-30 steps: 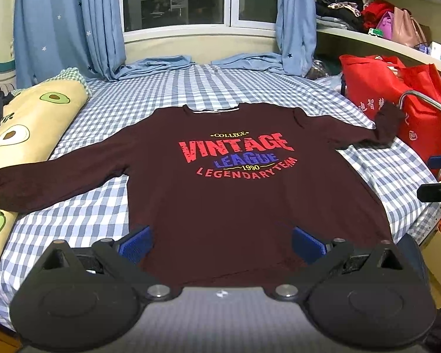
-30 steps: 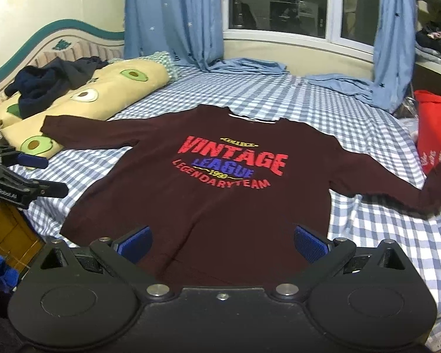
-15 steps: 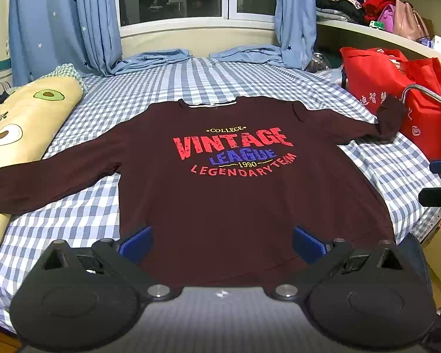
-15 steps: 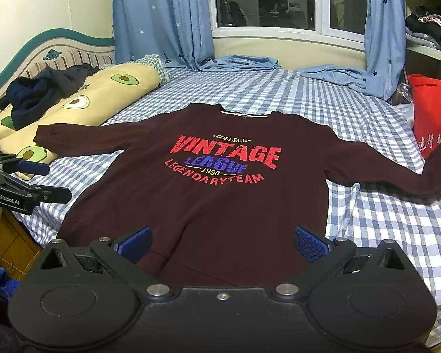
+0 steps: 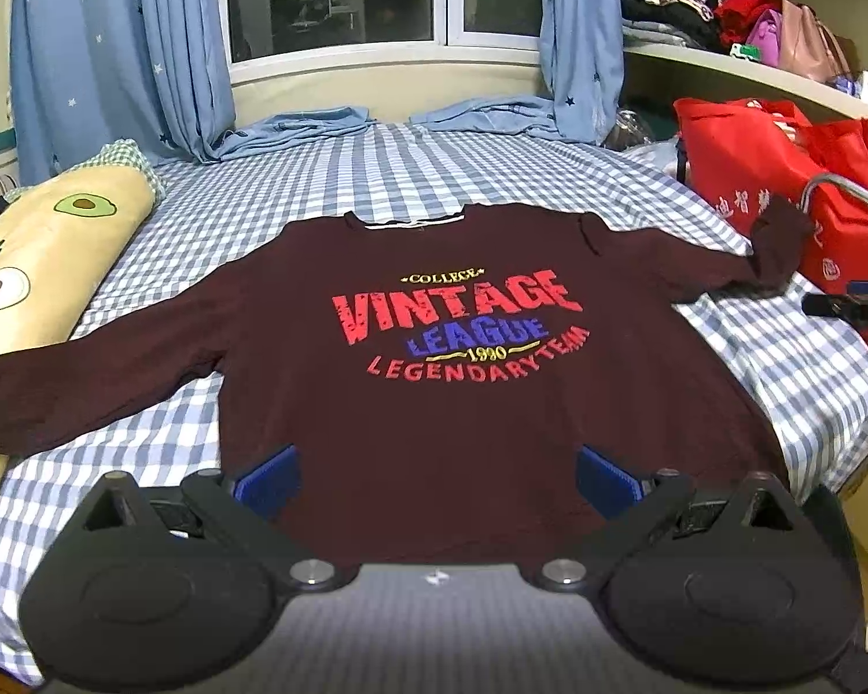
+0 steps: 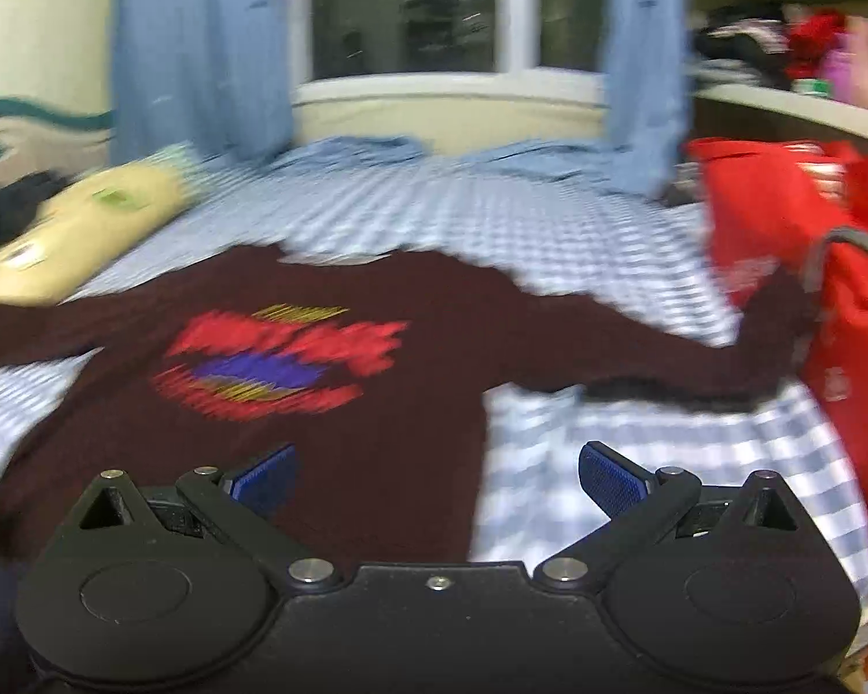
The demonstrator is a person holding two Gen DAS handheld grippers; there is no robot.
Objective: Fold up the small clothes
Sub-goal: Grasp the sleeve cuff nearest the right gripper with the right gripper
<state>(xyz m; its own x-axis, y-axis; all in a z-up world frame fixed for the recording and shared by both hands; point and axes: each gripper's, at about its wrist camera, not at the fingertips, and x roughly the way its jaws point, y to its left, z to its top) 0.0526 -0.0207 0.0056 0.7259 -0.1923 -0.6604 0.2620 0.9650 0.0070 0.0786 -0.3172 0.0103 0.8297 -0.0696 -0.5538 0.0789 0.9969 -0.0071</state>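
Observation:
A dark maroon long-sleeve sweatshirt (image 5: pixel 434 405) with "VINTAGE LEAGUE" print lies flat, front up, sleeves spread, on the blue checked bed (image 5: pixel 411 173). My left gripper (image 5: pixel 434 477) is open and empty, above the shirt's hem. In the blurred right wrist view the sweatshirt (image 6: pixel 376 405) sits left of centre, its right sleeve (image 6: pixel 665 364) reaching toward the red bags. My right gripper (image 6: pixel 437 477) is open and empty over the shirt's right hem side. Its tip (image 5: pixel 850 303) shows at the right edge of the left wrist view.
An avocado-print pillow (image 5: pixel 46 248) lies along the bed's left side. Red bags (image 5: pixel 781 173) and a metal frame (image 5: pixel 856 196) stand at the right. Blue curtains (image 5: pixel 121 52) and folded blue cloth (image 5: pixel 376 121) are at the window end. A shelf (image 5: pixel 752 58) holds clothes and bags.
The right gripper has swung quickly to the right, blurring its view; the shirt now sits left of its centre. The left gripper has moved slightly forward. Both stay open.

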